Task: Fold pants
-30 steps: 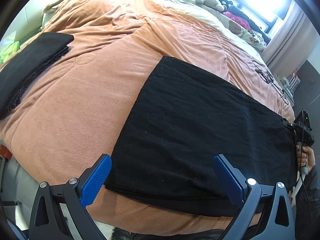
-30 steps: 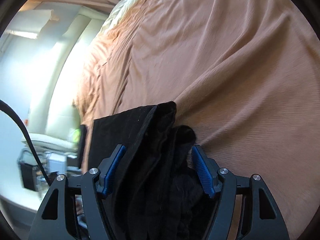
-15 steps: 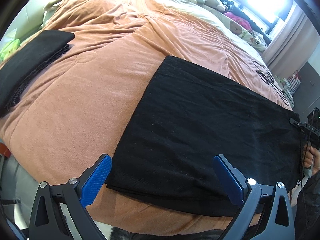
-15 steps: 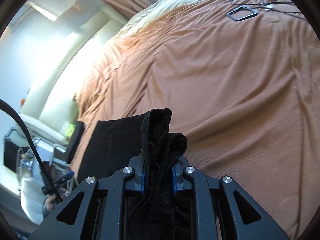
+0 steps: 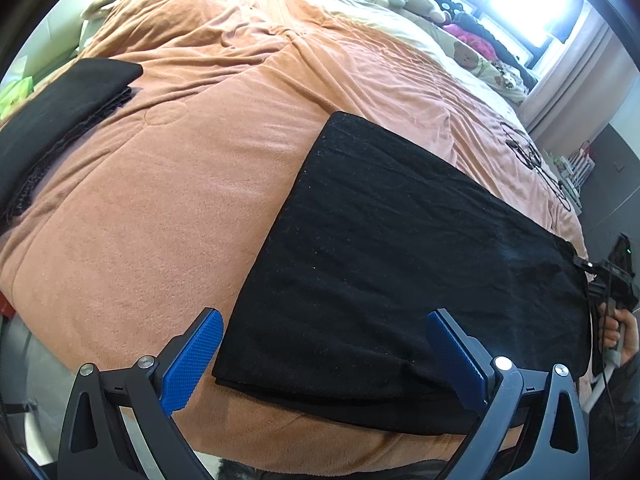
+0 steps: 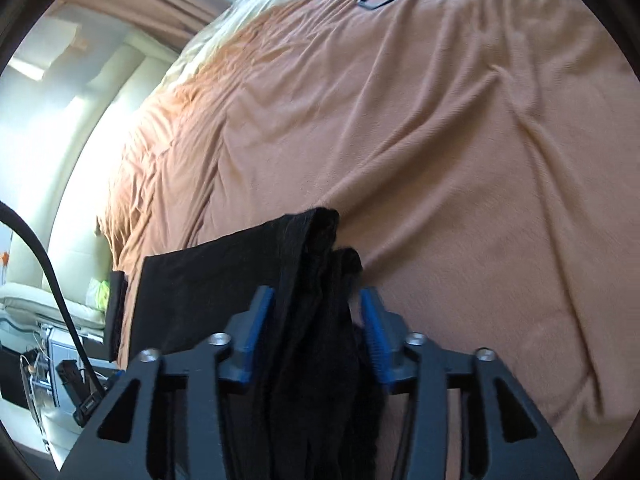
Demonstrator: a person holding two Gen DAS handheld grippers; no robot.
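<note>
Two hand-held grippers in view, one per hand. Left hand-held gripper point(image 5: 320, 356) spread wide over the near edge of the bed point(image 5: 168, 200), nothing between its two blue pads point(image 5: 192, 360). One pair of black pants point(image 5: 400, 264) lying flat on the orange bedspread, folded into a broad rectangle, running from about 7 o'clock toward 3 o'clock in the left wrist view. One second dark folded garment point(image 5: 60, 120) at 9 o'clock, well apart from the pants. Right hand-held gripper point(image 6: 316, 324) at the far end of the pants point(image 6: 224, 280), jaws just reopened partway from a tight pinch, bunched black cloth hanging between the two pads point(image 6: 256, 324); whether the pads press it, cannot tell. One hand point(image 5: 620, 336) visible at 3 o'clock, wrapped round that gripper's handle. Several stuffed toys point(image 5: 464, 54) lined up under the window at 1 o'clock, too blurred to count.
</note>
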